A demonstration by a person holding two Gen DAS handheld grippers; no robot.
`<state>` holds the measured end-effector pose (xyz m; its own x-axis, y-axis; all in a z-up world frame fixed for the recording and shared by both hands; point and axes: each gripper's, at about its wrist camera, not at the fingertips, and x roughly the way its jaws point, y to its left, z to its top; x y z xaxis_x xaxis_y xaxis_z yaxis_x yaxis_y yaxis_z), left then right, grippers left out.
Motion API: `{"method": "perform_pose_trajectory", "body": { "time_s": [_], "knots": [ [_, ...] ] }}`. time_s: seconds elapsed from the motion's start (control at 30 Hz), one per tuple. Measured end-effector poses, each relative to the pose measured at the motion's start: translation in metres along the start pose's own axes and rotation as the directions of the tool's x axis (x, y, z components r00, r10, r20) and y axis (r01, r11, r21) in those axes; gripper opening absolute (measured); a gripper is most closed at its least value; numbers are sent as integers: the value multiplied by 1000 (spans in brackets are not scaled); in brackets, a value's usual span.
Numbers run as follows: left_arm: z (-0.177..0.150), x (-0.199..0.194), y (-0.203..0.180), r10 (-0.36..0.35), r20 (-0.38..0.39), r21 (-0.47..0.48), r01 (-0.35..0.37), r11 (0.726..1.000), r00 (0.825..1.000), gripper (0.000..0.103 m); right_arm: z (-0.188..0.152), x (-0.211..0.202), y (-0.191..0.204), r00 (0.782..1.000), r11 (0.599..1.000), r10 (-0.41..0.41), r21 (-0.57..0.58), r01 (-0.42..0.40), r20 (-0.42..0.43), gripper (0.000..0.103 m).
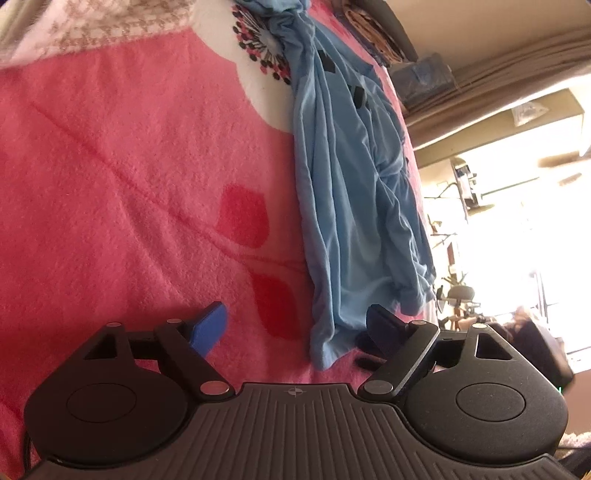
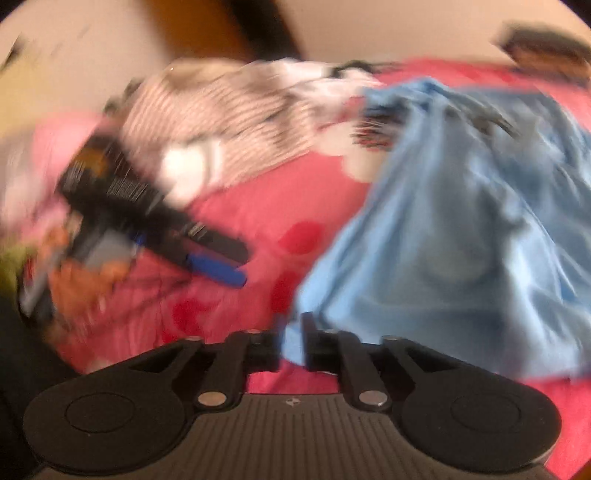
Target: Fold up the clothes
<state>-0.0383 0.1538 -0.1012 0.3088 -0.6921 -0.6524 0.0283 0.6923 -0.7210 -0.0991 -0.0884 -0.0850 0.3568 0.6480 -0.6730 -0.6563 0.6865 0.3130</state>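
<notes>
Left wrist view: left gripper point(image 1: 295, 325) is hovering wide open and empty beside the bunched, soft light-blue shirt point(image 1: 354, 206) lying on the fuzzy pink blanket point(image 1: 129, 184); right wrist view, blurred: right gripper point(image 2: 291, 341) is pinching the shirt's point(image 2: 461, 240) edge — re-grip corners, spread flat.

Left gripper point(image 1: 297, 325) low in view, jaws wide apart, nothing pressed between them. One finger blue, other black. Light blue garment point(image 1: 354, 206) lies bunched in long strip on pink blanket point(image 1: 129, 177), with small dark patches on upper part. Lower corner of garment reaches between fingers, near black one. White checked cloth point(image 1: 110, 26) at top left. Bright room at right.
</notes>
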Motion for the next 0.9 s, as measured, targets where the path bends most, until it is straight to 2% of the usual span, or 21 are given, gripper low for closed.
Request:
{"method": "perform_pose_trajectory", "body": {
  "time_s": [0.03,0.07,0.13,0.17,0.2,0.23,0.27,0.3,0.37,0.43,0.5,0.57,0.6,0.67,0.8,0.9],
  "knots": [
    [-1,0,0,3,6,2,-3,1000,1000,83,-1,6,11,1000,998,-22,-65,22,-6,44],
    [-2,0,-1,5,12,10,-5,1000,1000,83,-3,12,22,999,991,-44,-128,43,-11,49],
    [-2,1,-5,1,19,27,-2,1000,1000,83,-9,22,31,994,974,-106,-206,97,-31,47],
    [-2,1,-6,-5,22,31,4,1000,1000,83,-13,28,33,989,962,-144,-239,130,-43,41],
    [-2,2,-5,-16,20,29,15,999,1000,83,-15,33,34,983,953,-175,-259,156,-51,27],
    [-2,2,-5,-27,19,25,27,999,999,83,-13,29,26,985,968,-165,-200,153,-46,20],
    [-3,2,-4,-44,16,17,44,999,999,83,-12,25,18,987,979,-156,-140,149,-40,5],
    [-3,3,-2,-64,14,5,63,998,998,83,-10,21,9,989,988,-141,-72,138,-34,4],
    [-4,4,1,-103,10,-19,103,994,995,83,-7,9,-20,999,988,-38,151,35,16,4],
    [-4,8,3,-126,3,-44,126,991,992,82,-9,-2,-44,995,942,53,325,-78,85,4],
    [-3,12,5,-152,-4,-72,152,986,988,82,-14,-8,-61,981,873,123,453,-180,152,4],
    [-2,17,9,-191,-15,-121,188,975,981,80,-16,-8,-63,974,852,143,479,-211,174,4],
    [-1,19,12,-212,-20,-150,206,967,977,79,-15,-5,-59,973,857,156,465,-220,172,4],
    [0,20,17,-223,-13,-187,217,958,975,77,-16,-3,-42,975,895,165,393,-211,147,4],
    [0,20,18,-214,-14,-177,209,962,977,72,-9,7,-3,980,966,177,174,-191,93,4],
    [-1,24,16,-179,-36,-154,171,973,983,58,-8,19,22,987,988,152,20,-153,55,4]
  ]
}}
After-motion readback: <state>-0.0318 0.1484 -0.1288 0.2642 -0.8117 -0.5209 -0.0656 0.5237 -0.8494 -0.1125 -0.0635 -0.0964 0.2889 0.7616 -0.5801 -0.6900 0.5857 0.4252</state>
